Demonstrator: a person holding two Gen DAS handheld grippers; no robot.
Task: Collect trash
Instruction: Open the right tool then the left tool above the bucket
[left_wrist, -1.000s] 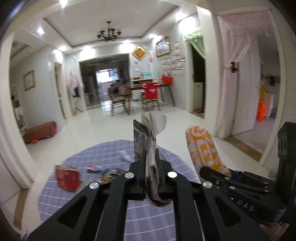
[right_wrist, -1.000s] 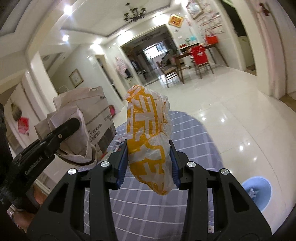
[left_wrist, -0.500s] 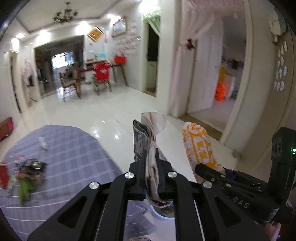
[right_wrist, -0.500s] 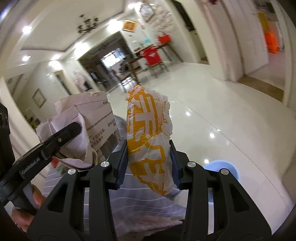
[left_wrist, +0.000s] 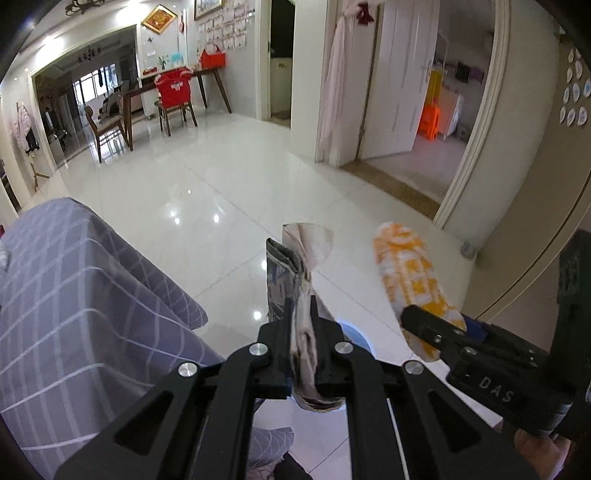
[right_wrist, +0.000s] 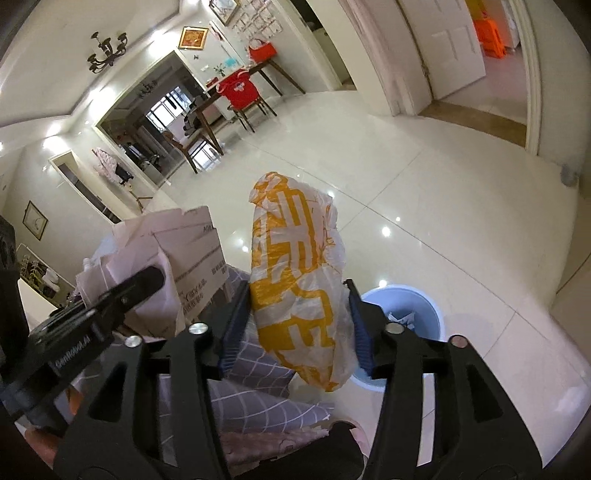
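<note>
Right gripper (right_wrist: 299, 314) is above the blue bin (right_wrist: 432, 306), jaws just opening, the orange-and-white bag (right_wrist: 295, 280) between them with the right pad apart from it. Left gripper (left_wrist: 303, 332) clamps the crumpled paper carton (left_wrist: 291, 280). Best centre each piece over the rim before letting go.

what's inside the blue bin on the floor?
Crumpled pale paper shows inside the blue bin. The orange-and-white bag and right hand-held gripper cover its near side.
</note>
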